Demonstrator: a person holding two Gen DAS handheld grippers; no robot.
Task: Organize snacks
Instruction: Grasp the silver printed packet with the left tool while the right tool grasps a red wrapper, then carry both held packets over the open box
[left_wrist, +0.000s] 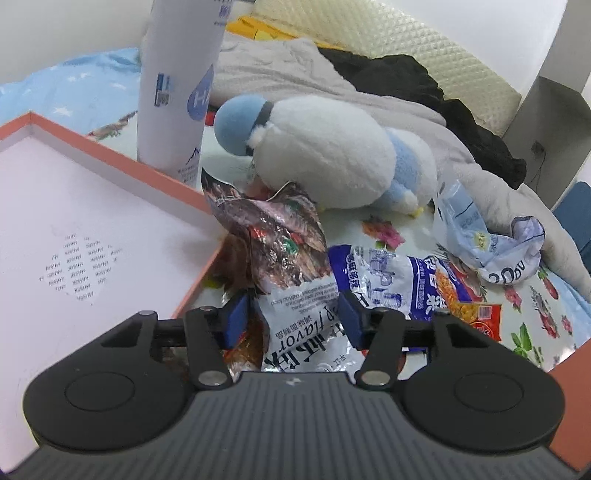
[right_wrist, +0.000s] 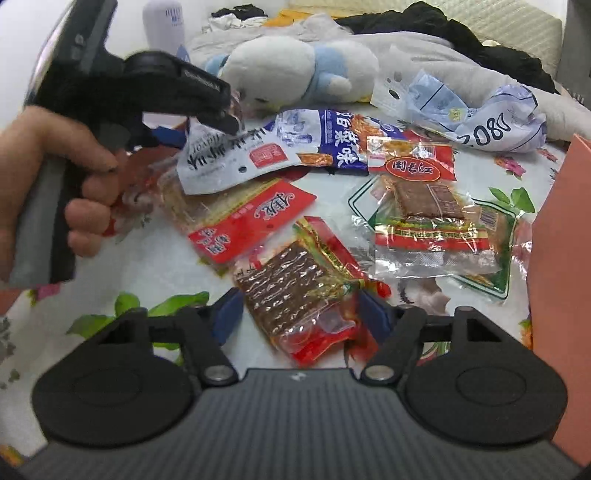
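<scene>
Several snack packets lie on a floral cloth. My left gripper (left_wrist: 293, 319) is open, its blue pads on either side of the white end of a blue-and-white packet (left_wrist: 388, 284), with a crumpled foil packet (left_wrist: 273, 229) just beyond. In the right wrist view the left gripper (right_wrist: 207, 110) hovers over that same packet (right_wrist: 266, 151). My right gripper (right_wrist: 301, 314) is open around a clear red-and-gold packet of brown strips (right_wrist: 295, 291). A red-label packet (right_wrist: 240, 218) and a clear packet with a red label (right_wrist: 424, 199) lie nearby.
An orange-rimmed box (left_wrist: 122, 158) with a white inside lies at the left. A tall white bottle (left_wrist: 177, 85) and a white-and-blue plush toy (left_wrist: 332, 155) stand behind the snacks. A crumpled pale-blue bag (left_wrist: 491, 243), grey and black clothes (left_wrist: 406, 85), and an orange panel (right_wrist: 561, 258) lie right.
</scene>
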